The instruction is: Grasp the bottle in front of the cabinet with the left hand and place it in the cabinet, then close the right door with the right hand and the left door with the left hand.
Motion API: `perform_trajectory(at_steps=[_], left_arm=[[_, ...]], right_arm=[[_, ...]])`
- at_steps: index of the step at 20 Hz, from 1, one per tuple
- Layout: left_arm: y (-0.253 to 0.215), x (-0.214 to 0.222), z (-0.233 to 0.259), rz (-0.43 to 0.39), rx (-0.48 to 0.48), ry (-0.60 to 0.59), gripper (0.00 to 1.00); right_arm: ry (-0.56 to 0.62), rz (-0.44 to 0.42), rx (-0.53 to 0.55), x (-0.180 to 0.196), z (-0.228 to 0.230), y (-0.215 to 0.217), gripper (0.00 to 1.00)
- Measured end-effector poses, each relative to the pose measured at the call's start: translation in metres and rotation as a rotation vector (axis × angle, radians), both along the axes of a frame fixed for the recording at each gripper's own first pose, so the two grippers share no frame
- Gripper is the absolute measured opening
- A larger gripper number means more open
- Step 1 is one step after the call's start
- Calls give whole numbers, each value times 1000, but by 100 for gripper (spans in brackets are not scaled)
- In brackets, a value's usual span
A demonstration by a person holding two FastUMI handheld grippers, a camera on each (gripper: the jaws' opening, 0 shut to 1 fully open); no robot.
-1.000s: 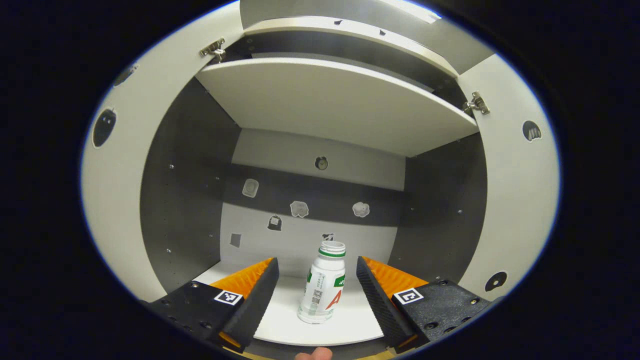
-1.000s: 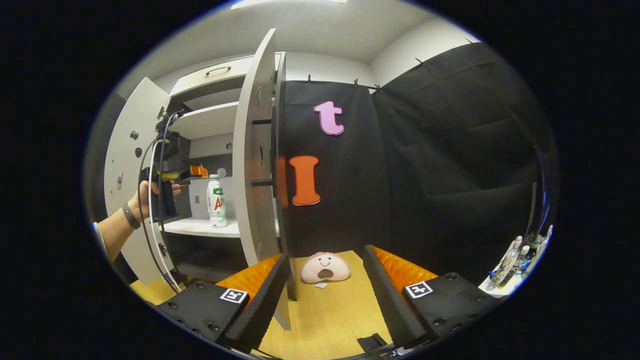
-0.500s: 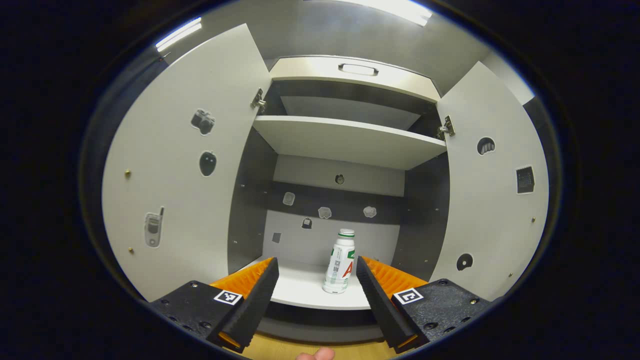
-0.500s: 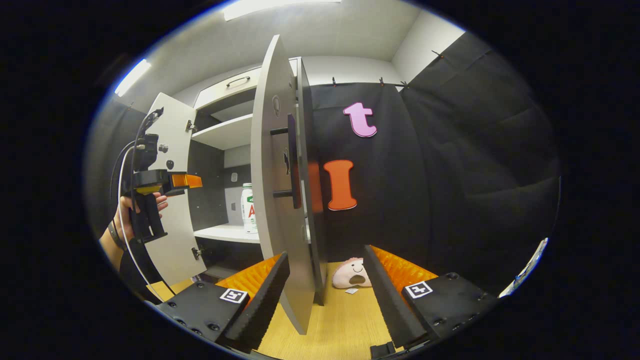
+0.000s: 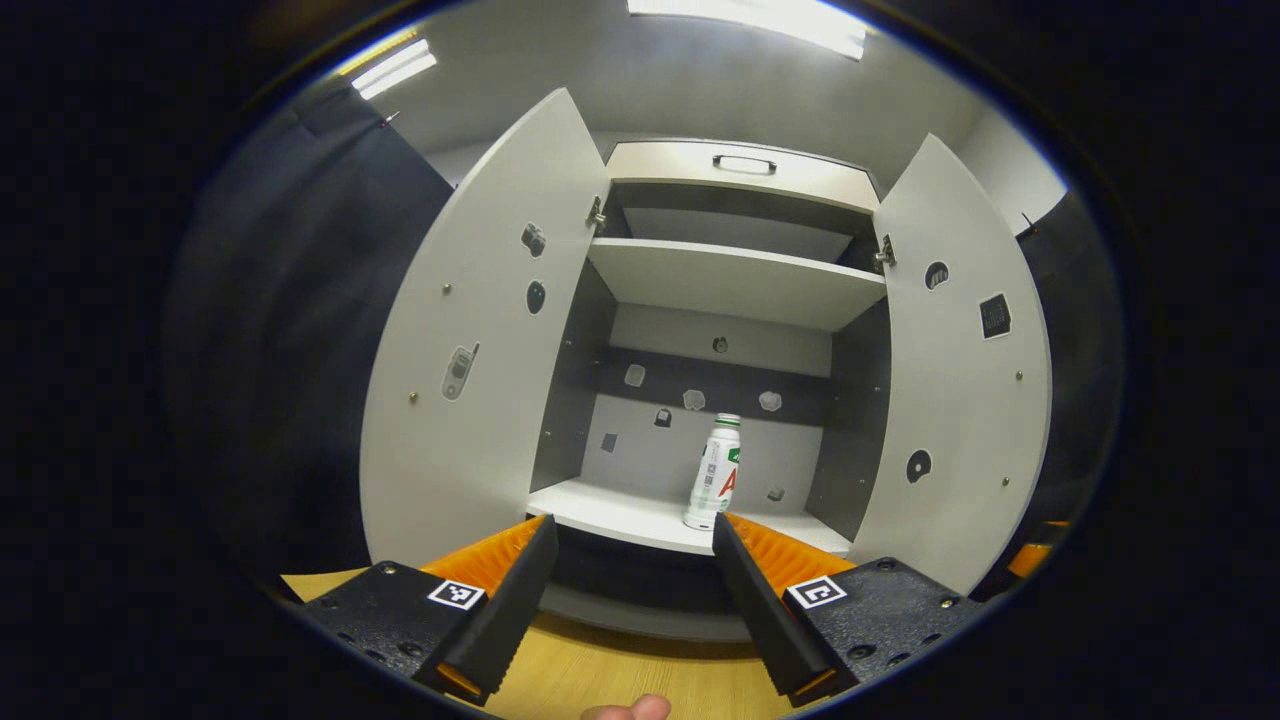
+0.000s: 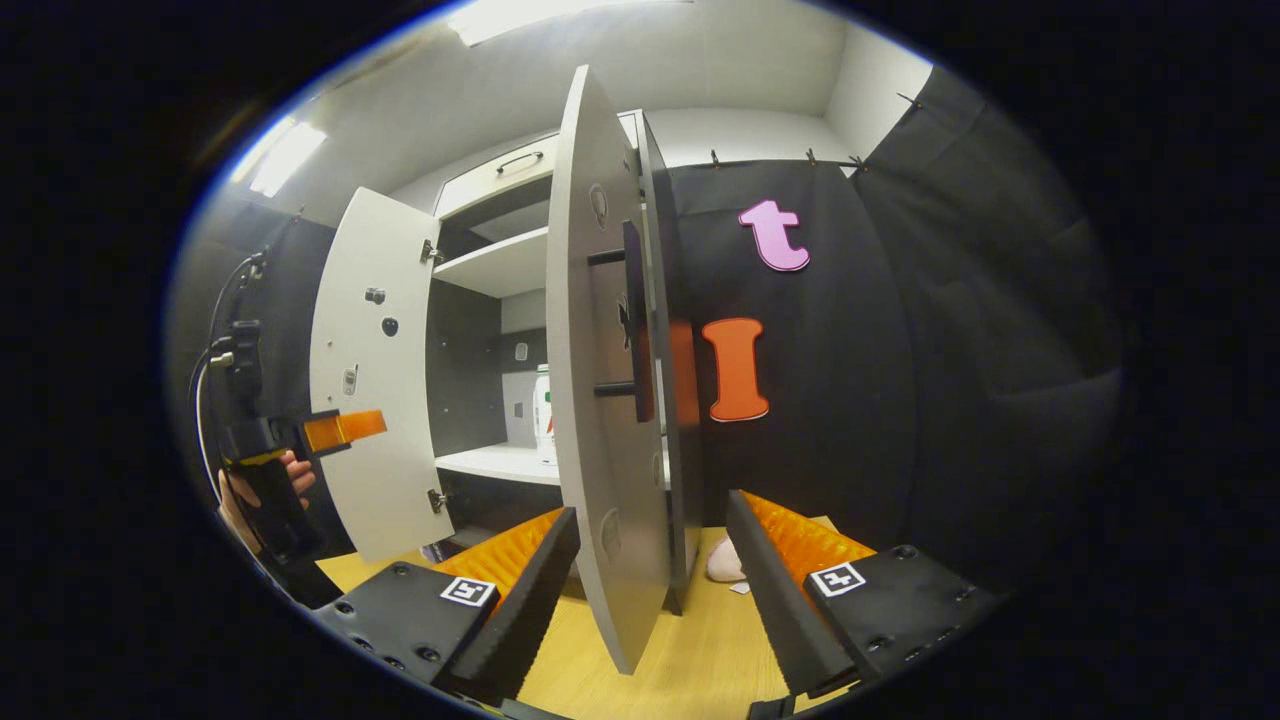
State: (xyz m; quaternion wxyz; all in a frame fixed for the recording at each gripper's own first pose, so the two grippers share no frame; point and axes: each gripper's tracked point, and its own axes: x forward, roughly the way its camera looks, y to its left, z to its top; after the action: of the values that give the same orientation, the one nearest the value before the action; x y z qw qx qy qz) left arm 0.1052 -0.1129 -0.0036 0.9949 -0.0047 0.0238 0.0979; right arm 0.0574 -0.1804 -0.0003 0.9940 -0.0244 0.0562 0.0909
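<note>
At centre frame of the left gripper view, the bottle (image 5: 715,472) stood alone on the cabinet shelf (image 5: 620,512); the left gripper (image 5: 630,590), fingers spread and empty, had backed away. The right gripper (image 6: 650,590), also spread, faced the right door (image 6: 600,400), next to close.

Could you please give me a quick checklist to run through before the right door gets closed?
1. Bottle upright on the cabinet shelf: ok.
2. Left gripper open, clear of the bottle: ok.
3. Left gripper outside the cabinet: ok.
4. Right door open, its edge between the open fingers of the right gripper: ok.
5. Right gripper touching the door: cannot tell.
6. Left door open: ok.
</note>
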Motion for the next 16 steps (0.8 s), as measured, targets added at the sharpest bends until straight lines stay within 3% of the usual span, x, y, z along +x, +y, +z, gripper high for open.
perform_trajectory(at_steps=[3,6,8,9,16], left_arm=[[-2,-12,-4,-15,49,-14,95],[-10,-16,-5,-74,6,-30,94],[-8,-16,-12,-94,-30,-26,95],[-5,-16,-15,-103,-39,-18,95],[28,-21,-29,-103,-32,30,95]], right_arm=[[-13,-72,9,1,0,-2,98],[-46,-115,53,5,14,2,98],[-75,-169,29,8,27,-5,93],[-95,-194,5,10,36,-9,98],[-143,-327,-69,39,96,-36,98]])
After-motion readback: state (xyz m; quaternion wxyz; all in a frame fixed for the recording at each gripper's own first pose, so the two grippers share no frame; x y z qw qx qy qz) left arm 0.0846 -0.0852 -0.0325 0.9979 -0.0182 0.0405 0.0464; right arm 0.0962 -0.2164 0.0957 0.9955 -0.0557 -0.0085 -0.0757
